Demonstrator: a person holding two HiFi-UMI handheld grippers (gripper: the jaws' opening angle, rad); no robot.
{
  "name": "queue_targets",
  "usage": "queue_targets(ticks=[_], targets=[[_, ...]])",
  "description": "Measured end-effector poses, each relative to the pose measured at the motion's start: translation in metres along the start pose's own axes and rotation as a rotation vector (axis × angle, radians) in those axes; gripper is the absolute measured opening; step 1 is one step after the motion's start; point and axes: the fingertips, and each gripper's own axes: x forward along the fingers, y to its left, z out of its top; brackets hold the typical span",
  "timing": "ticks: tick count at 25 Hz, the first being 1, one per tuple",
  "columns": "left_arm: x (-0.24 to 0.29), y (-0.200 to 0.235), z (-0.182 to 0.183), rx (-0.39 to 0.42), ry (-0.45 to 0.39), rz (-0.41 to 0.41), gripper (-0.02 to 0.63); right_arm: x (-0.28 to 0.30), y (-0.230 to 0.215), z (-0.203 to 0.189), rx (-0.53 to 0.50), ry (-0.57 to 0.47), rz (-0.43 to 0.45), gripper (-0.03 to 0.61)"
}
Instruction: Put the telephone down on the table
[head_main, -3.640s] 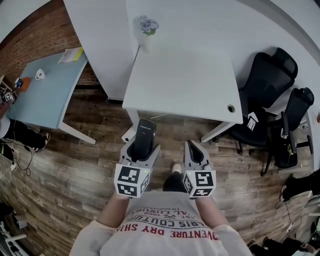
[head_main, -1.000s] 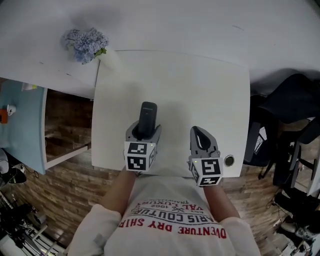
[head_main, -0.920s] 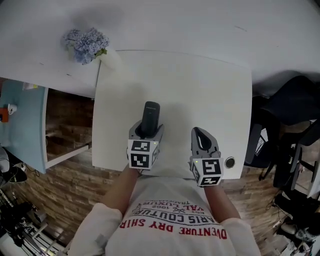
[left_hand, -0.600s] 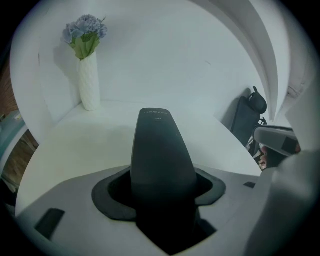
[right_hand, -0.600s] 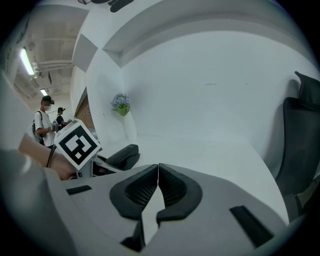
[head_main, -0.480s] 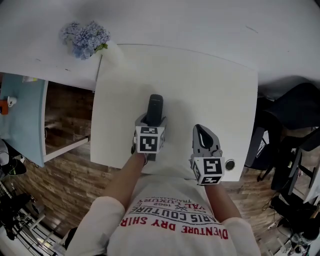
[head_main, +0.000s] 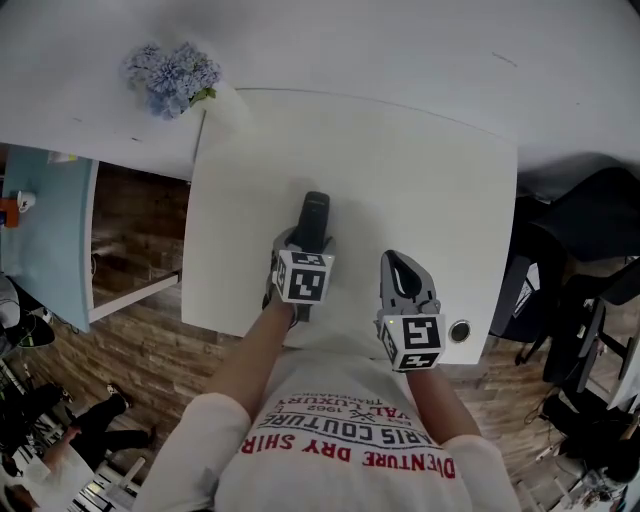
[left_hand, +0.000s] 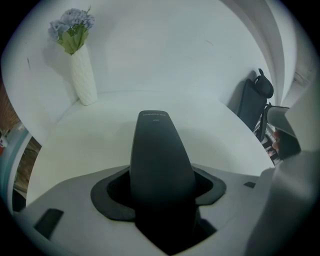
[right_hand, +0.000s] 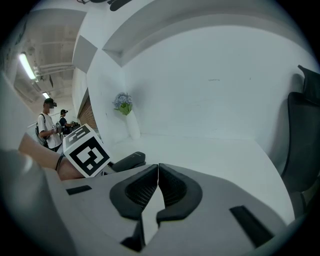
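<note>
Telephone (head_main: 315, 212) is clamped in left gripper's (head_main: 305, 243) jaws over the counter (head_main: 430, 170); opening them too high could drop it. Right gripper's (head_main: 400, 272) jaws meet, empty.

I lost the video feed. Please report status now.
Left claw shut on telephone, over the table. Right claw shut, empty. Vase at far corner, not in the way.

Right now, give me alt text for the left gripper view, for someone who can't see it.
The left gripper has its fingers shut on a black telephone handset, which points out over a white table. A white vase of blue flowers stands at the table's far left corner, and a black office chair shows past its right edge.
</note>
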Motion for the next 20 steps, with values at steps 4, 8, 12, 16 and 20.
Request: queue_targets(ticks=[4,8,12,16,20], targets=[[-0.001,0.0,-0.001,0.008,-0.006,-0.016,0.304,0.0,0.003,-0.002,-0.007,0.008,0.007,0.025],[-0.001,-0.008,-0.001,0.021,-0.01,-0.053,0.341,-0.006,0.002,-0.002,-0.012,0.011,0.006,0.025],[-0.002,-0.01,0.001,0.008,-0.027,-0.072,0.375,-0.015,-0.004,-0.003,-0.001,0.01,-0.011,0.025],[-0.019,-0.003,0.013,-0.052,-0.121,-0.059,0.387,-0.023,-0.006,-0.003,-0.008,0.007,-0.018,0.025],[-0.053,-0.005,0.033,-0.05,-0.265,-0.018,0.385,-0.03,0.0,0.003,-0.003,-0.018,0.009,0.026]])
